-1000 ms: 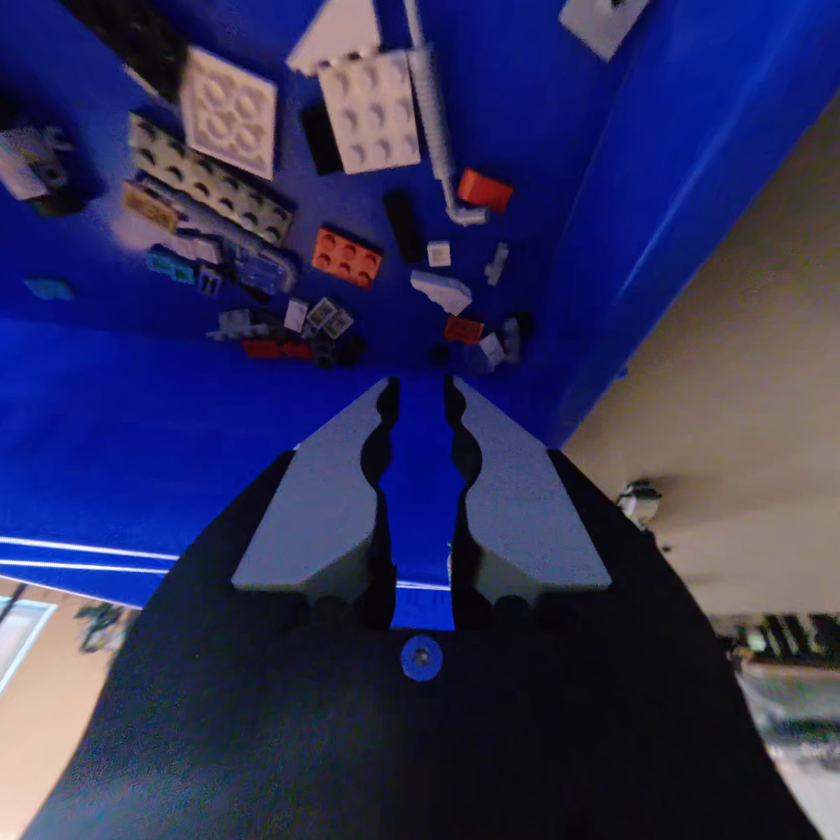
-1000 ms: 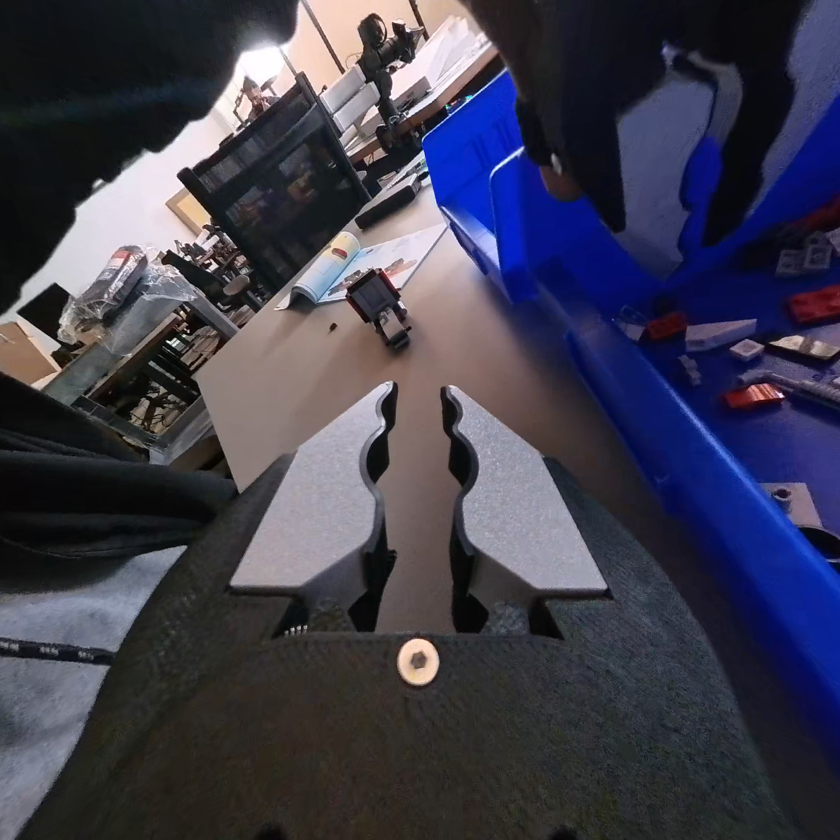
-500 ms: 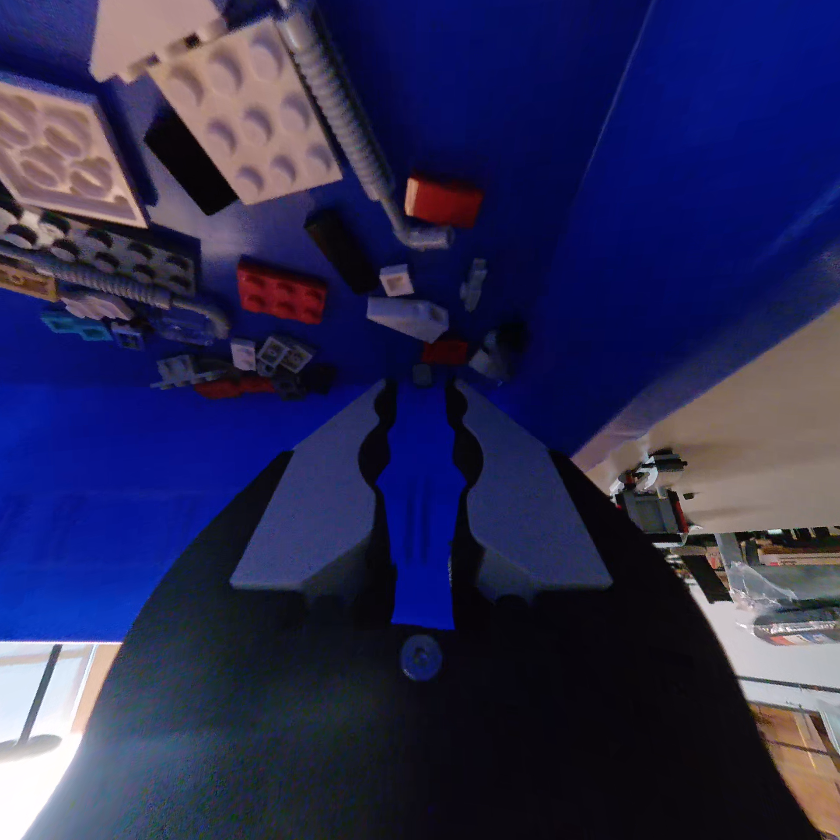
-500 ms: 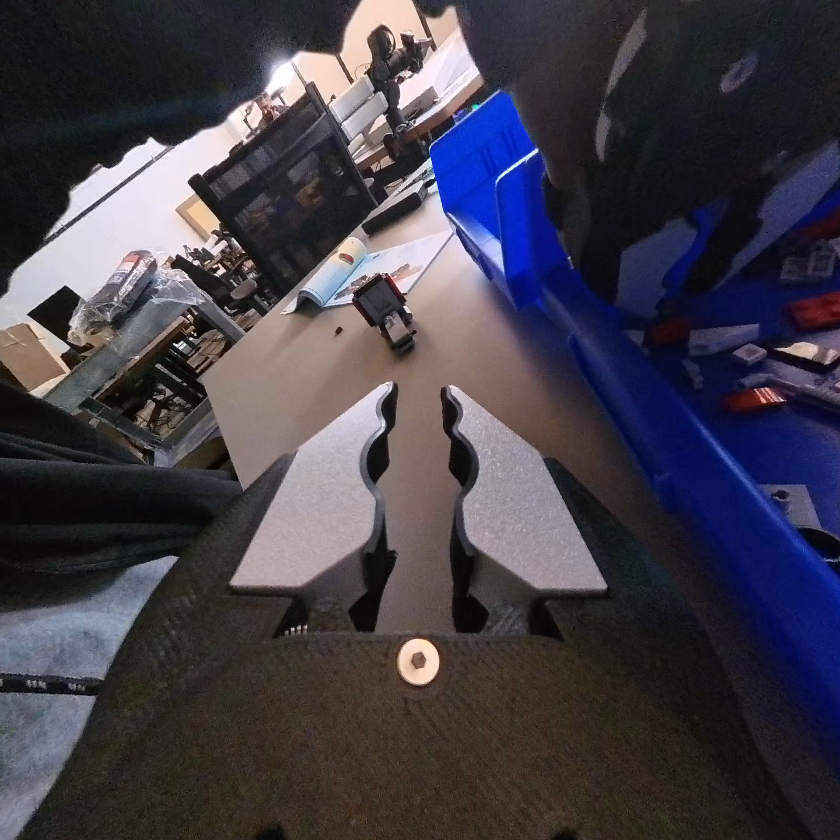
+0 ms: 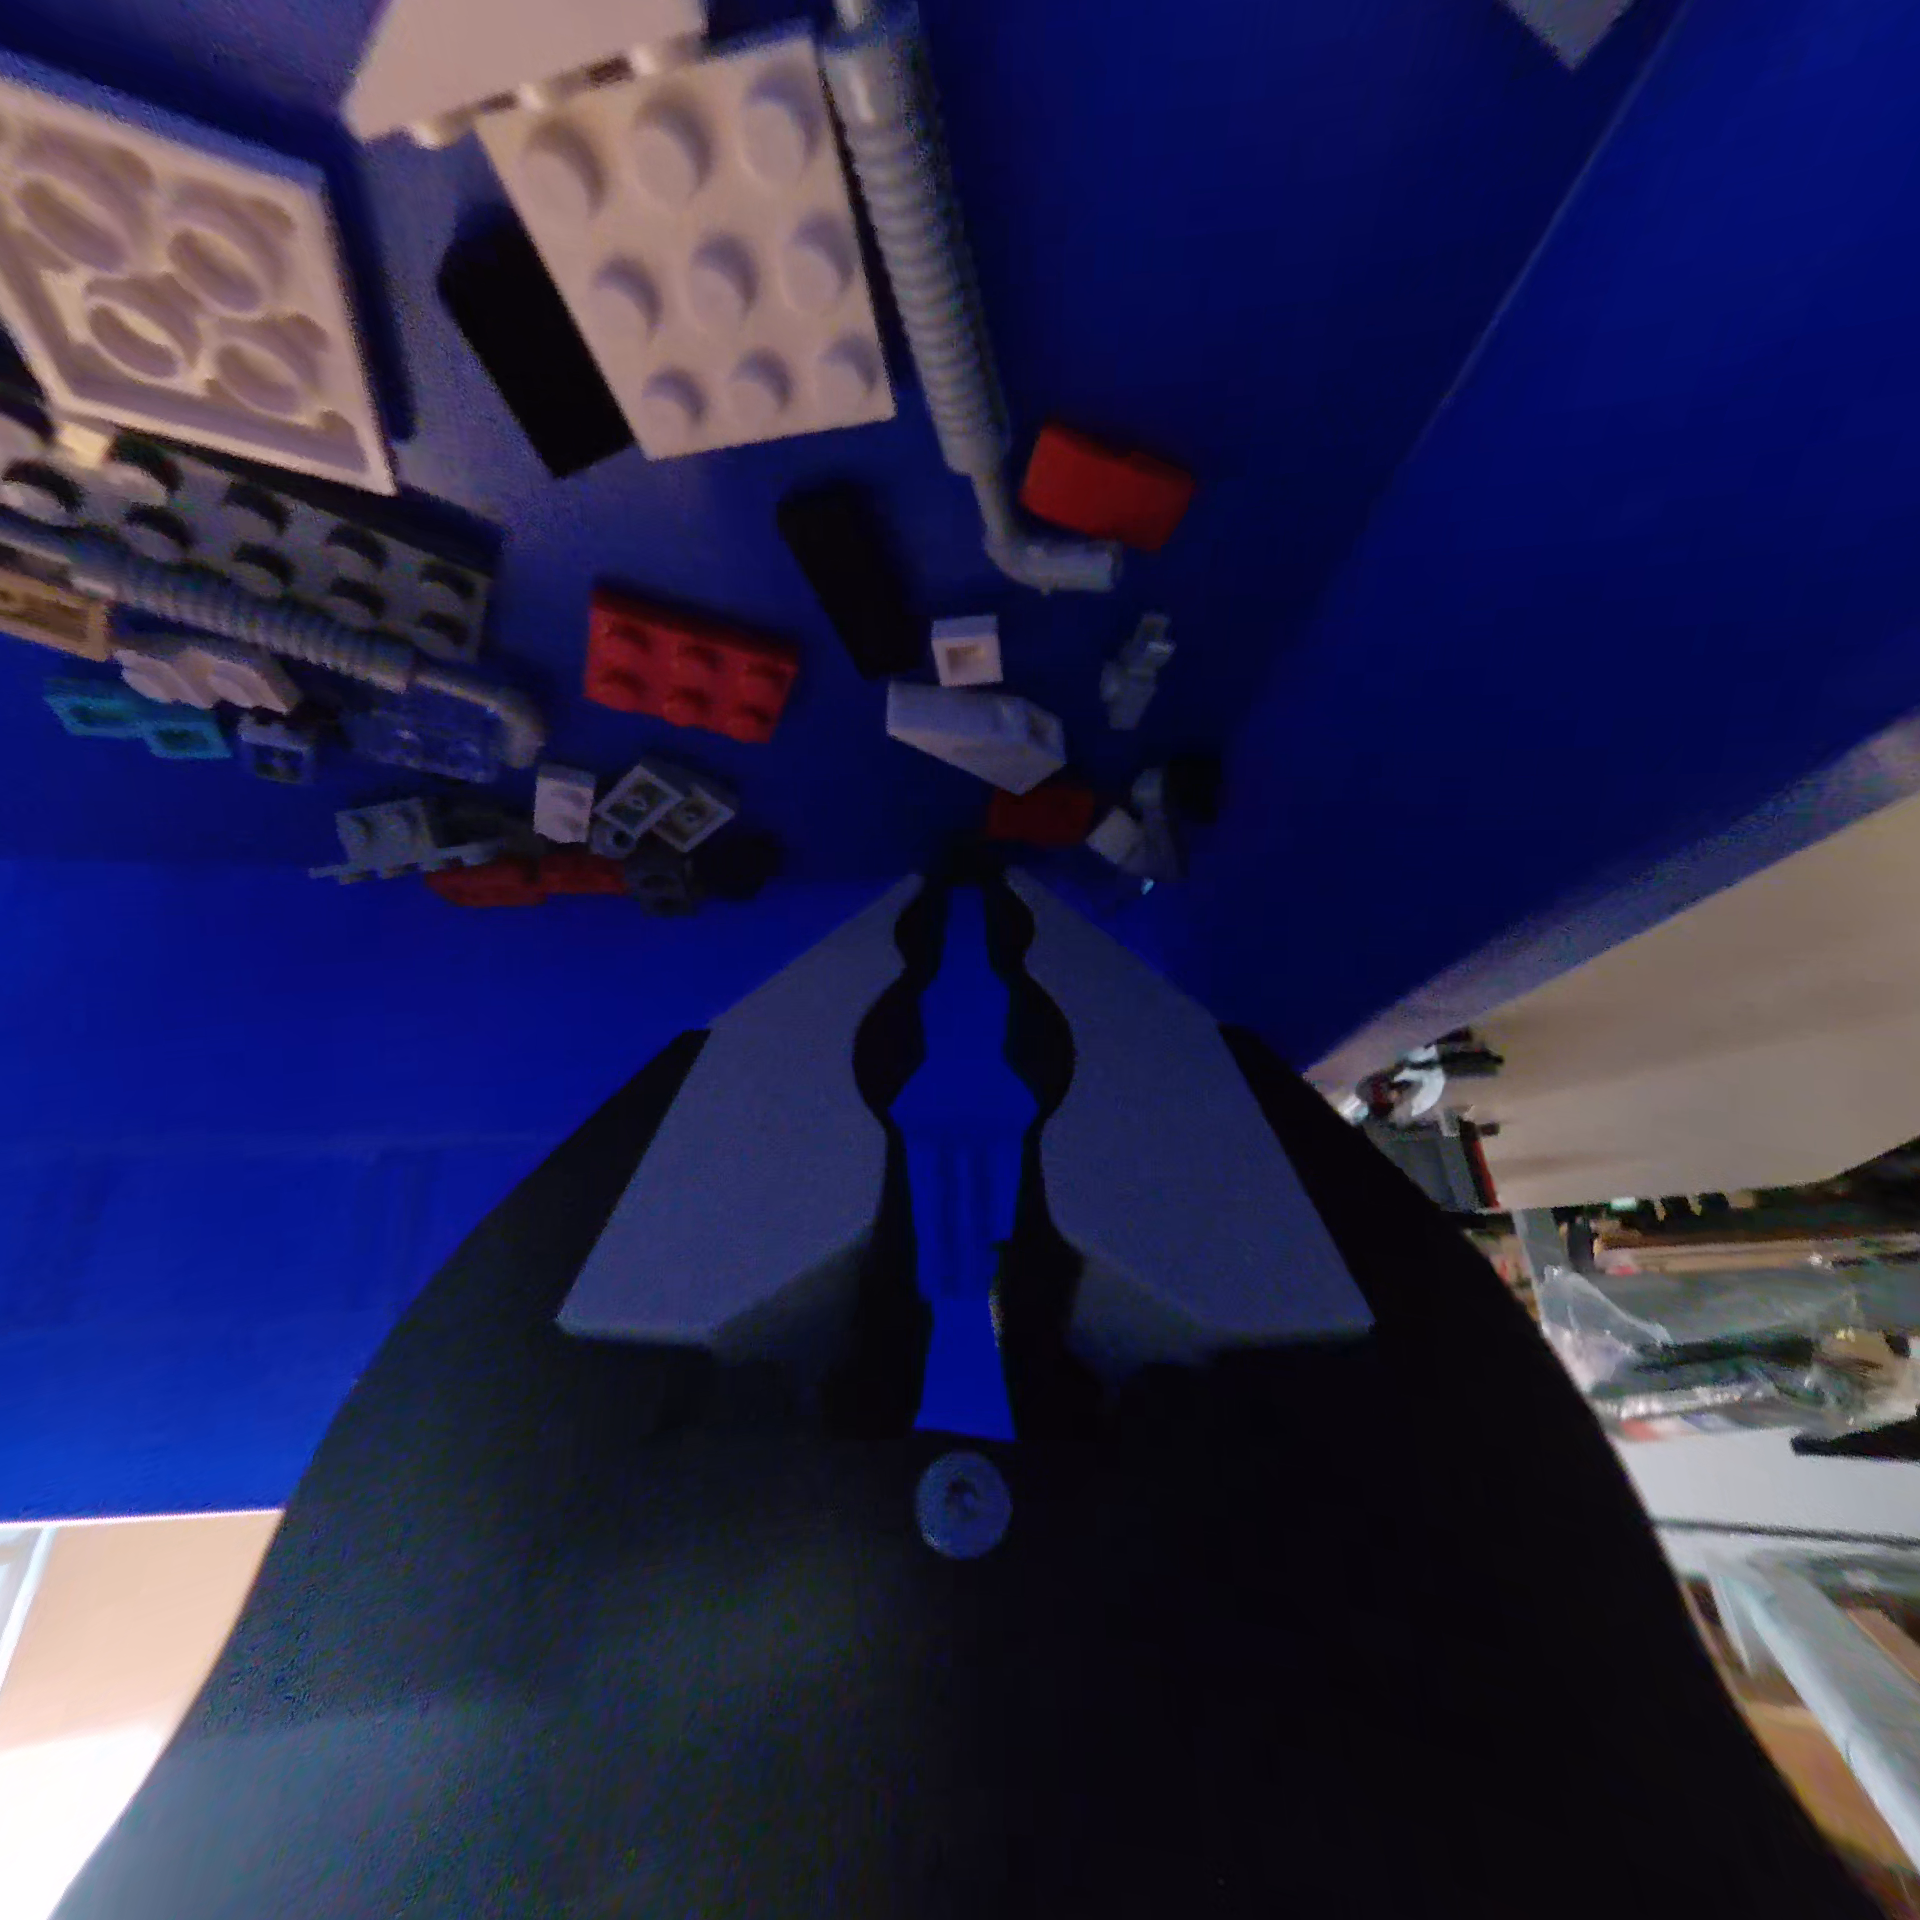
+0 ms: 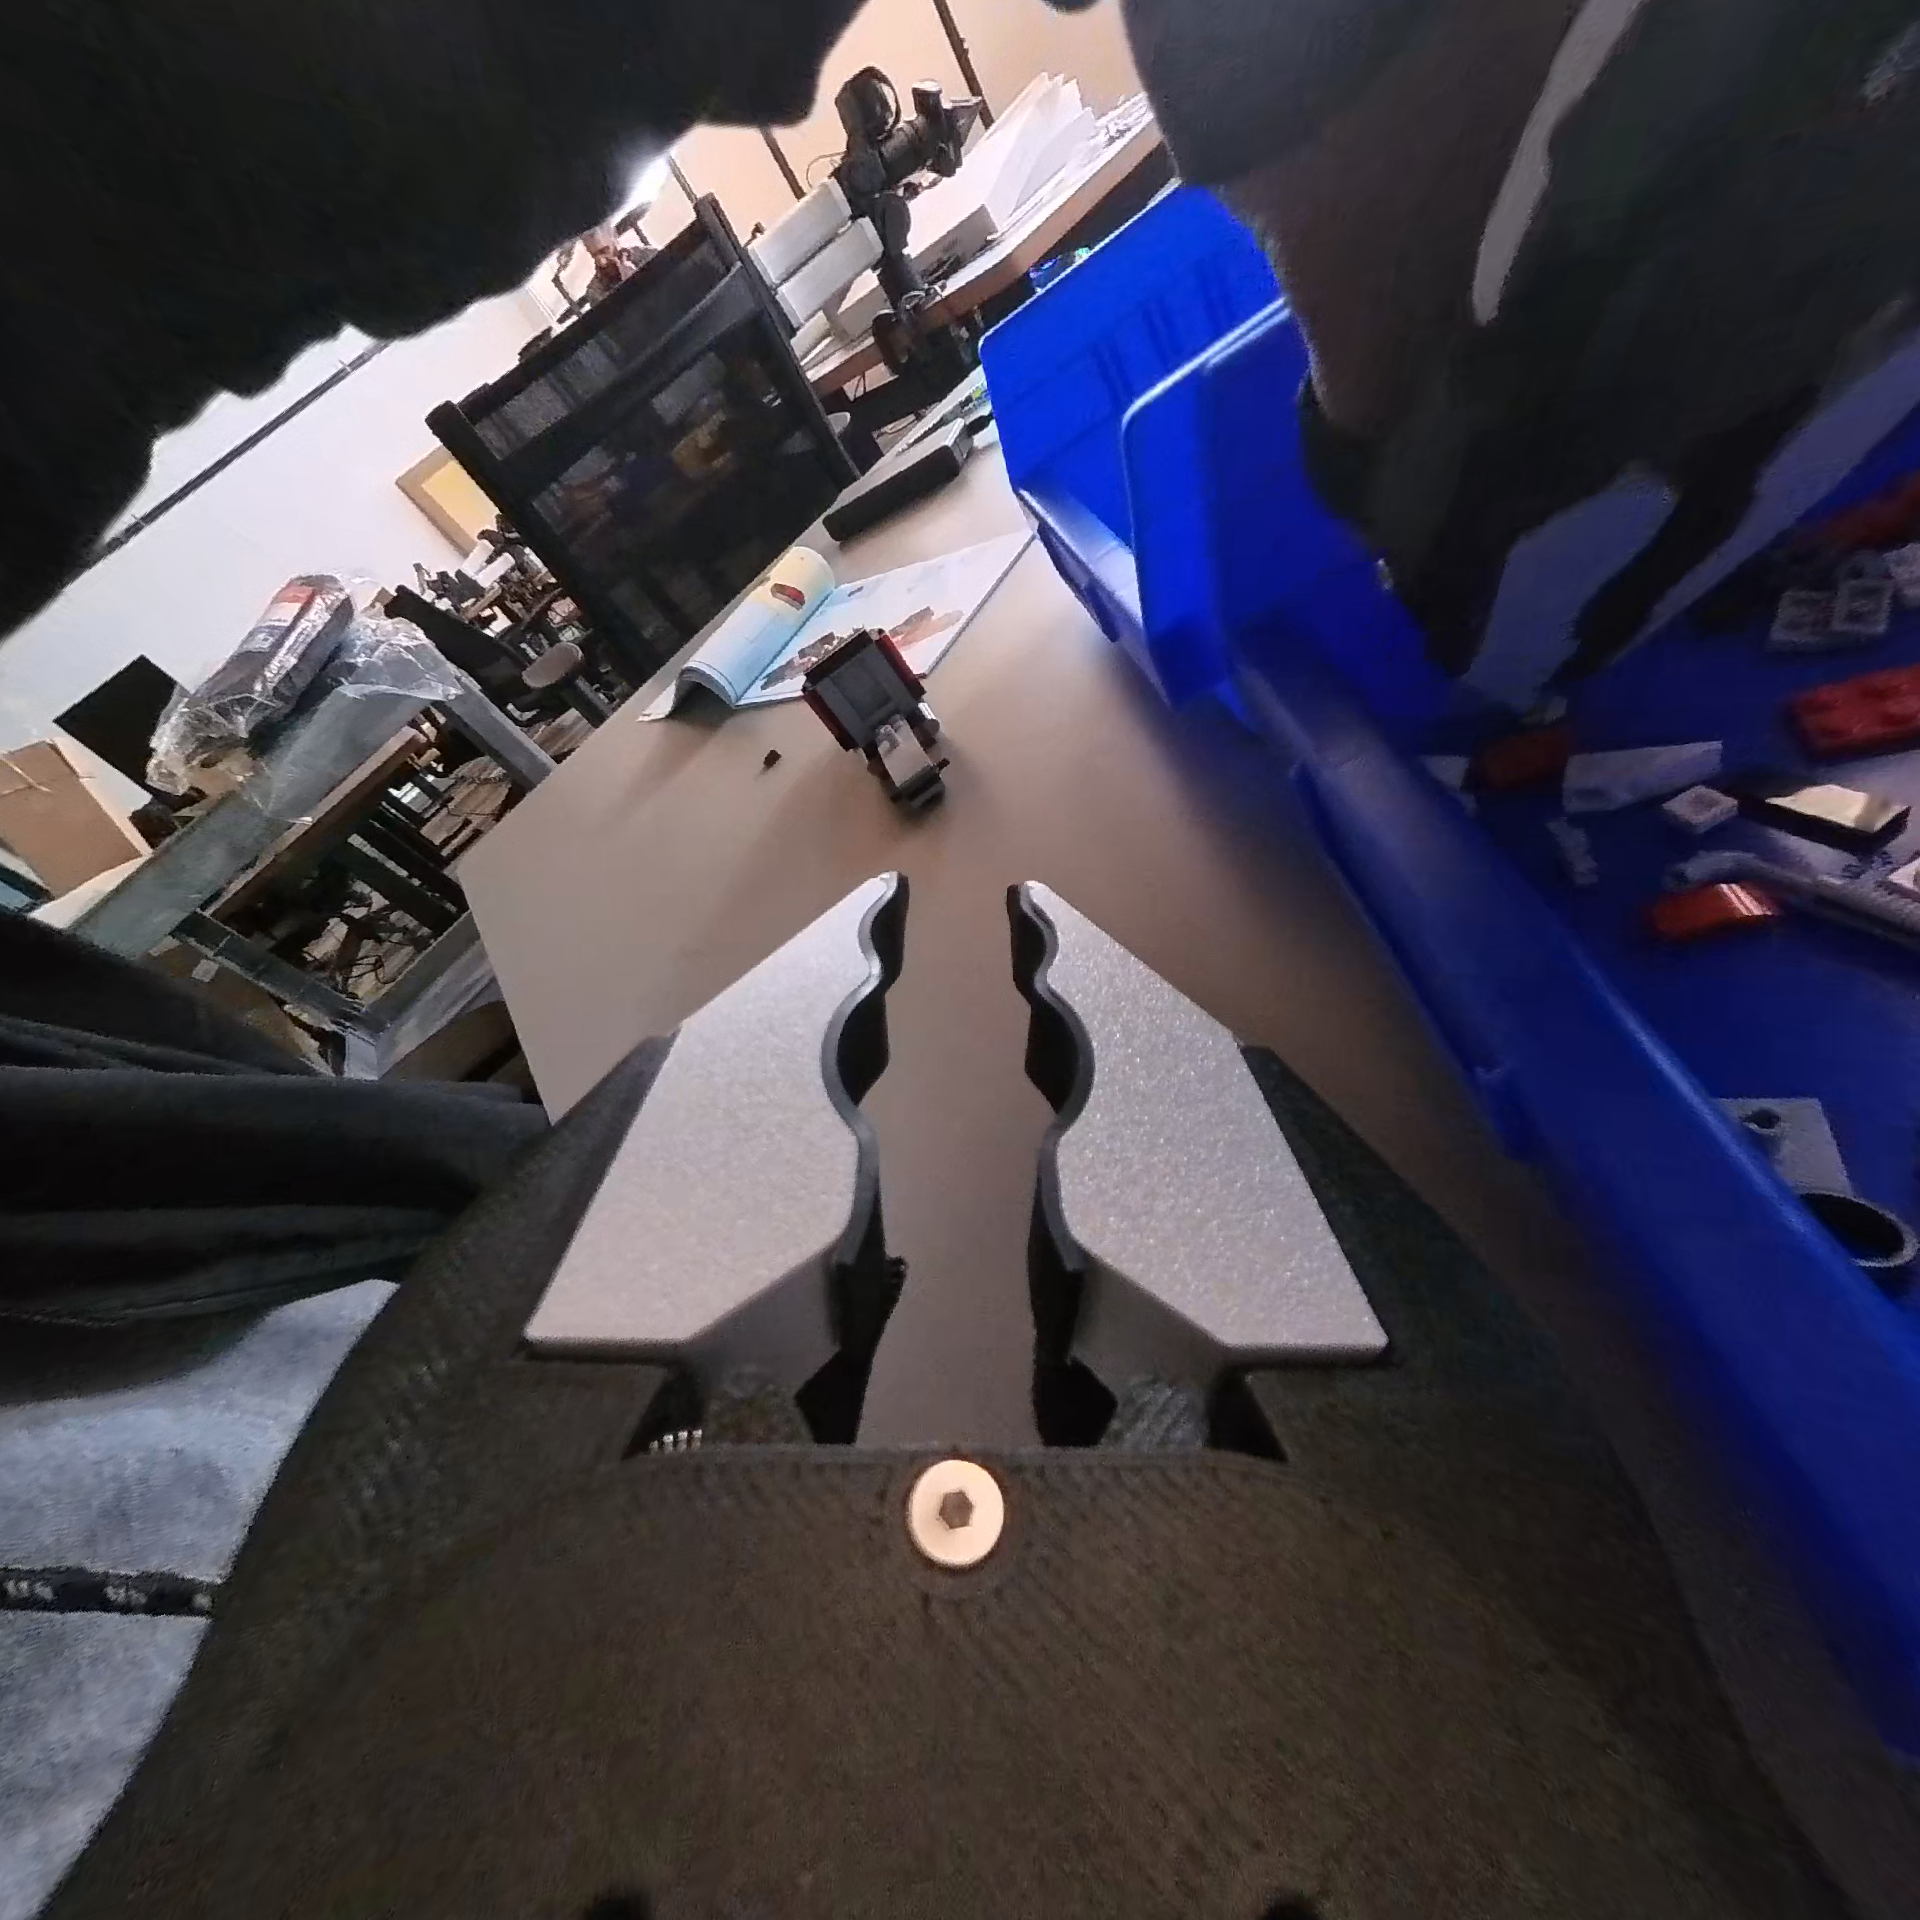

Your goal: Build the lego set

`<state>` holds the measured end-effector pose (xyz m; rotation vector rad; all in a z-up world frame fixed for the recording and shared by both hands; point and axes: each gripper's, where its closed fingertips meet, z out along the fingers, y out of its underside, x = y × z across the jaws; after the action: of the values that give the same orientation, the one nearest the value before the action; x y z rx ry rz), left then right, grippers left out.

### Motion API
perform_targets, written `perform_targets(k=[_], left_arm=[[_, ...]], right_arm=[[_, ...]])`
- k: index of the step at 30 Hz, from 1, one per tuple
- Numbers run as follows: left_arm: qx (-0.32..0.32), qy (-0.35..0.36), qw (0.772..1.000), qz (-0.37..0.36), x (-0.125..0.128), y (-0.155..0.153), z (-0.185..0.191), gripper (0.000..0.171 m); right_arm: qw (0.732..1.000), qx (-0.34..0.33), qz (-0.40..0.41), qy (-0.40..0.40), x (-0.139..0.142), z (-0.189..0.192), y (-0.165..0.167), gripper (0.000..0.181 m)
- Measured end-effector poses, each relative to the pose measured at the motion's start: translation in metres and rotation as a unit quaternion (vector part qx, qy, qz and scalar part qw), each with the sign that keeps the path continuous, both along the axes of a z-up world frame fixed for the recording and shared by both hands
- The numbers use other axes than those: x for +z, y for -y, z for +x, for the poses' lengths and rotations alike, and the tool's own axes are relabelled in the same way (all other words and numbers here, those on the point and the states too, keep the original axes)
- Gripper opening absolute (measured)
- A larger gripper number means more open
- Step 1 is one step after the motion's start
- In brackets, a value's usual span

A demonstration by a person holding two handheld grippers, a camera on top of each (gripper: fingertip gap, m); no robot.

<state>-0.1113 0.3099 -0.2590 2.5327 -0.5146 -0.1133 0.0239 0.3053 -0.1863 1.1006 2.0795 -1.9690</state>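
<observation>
Reaching into the blue bin (image 5: 1558,520), the left claw (image 5: 964,883) hangs low over the loose lego pieces with its jaws a narrow gap apart and nothing between them. Its tips point at a small dark piece (image 5: 961,854) on the bin floor; the picture is too dim and blurred there to tell whether they touch it. Just beyond lie a small red piece (image 5: 1039,812) and a white sloped brick (image 5: 977,736), with a tiny white square piece (image 5: 966,649) beside a black tile (image 5: 857,582). Farther left sits a red two-by-three plate (image 5: 691,665). A grey ribbed hose (image 5: 925,260) runs along the edge of a large white studded plate (image 5: 717,260), ending next to a red curved brick (image 5: 1107,483). A white square plate lying underside up (image 5: 177,291) and a dark grey long plate (image 5: 260,540) sit at the far left, near a heap of small grey and red bits (image 5: 613,821).

The right claw (image 6: 954,888) is outside the bin, low over the tan desk (image 6: 1091,831), jaws apart and empty. Ahead of it on the desk stands a small partly built lego model (image 6: 878,717) in red, black and grey, with a tiny dark piece (image 6: 771,761) just beside it and an open instruction booklet (image 6: 831,623) behind. The bin's wall (image 6: 1507,987) runs along the right side. A black rack (image 6: 644,457) stands beyond the desk.
</observation>
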Motion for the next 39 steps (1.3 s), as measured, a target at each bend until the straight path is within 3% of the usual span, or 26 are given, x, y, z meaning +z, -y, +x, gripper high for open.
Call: perform_targets(k=[8, 13, 16, 20, 23, 28, 32, 39], left_arm=[[0.072, 0.011, 0.987, 0.145, 0.04, -0.018, 0.009, 0.008], [0.141, 0.011, 0.949, 0.283, 0.093, -0.011, 0.022, 0.007], [0.195, 0.001, 0.908, 0.371, 0.128, 0.019, 0.033, 0.007], [0.286, -0.046, 0.846, 0.447, 0.148, 0.102, 0.051, 0.007], [0.365, -0.084, 0.796, 0.475, 0.135, 0.179, 0.076, 0.007], [0.474, -0.107, 0.703, 0.518, 0.077, 0.272, 0.123, 0.007], [0.501, -0.118, 0.653, 0.555, 0.041, 0.305, 0.139, 0.008], [0.511, -0.122, 0.606, 0.596, 0.013, 0.329, 0.133, 0.008]], right_arm=[[1.0, 0.0, 0.002, 0.002, -0.001, 0.0, 0.0, 0.02], [1.0, 0.0, 0.003, 0.003, -0.001, 0.0, 0.0, 0.019], [1.0, -0.001, 0.006, 0.006, -0.002, -0.001, 0.0, 0.019], [1.0, -0.002, 0.01, 0.009, -0.004, -0.002, 0.001, 0.019], [1.0, -0.002, 0.018, 0.015, -0.007, -0.002, 0.002, 0.019], [0.999, -0.004, 0.039, 0.022, -0.013, -0.005, 0.006, 0.019], [0.997, 0.001, 0.072, 0.021, -0.019, -0.007, 0.013, 0.018], [0.994, -0.009, 0.106, 0.027, -0.026, -0.014, 0.036, 0.019]])
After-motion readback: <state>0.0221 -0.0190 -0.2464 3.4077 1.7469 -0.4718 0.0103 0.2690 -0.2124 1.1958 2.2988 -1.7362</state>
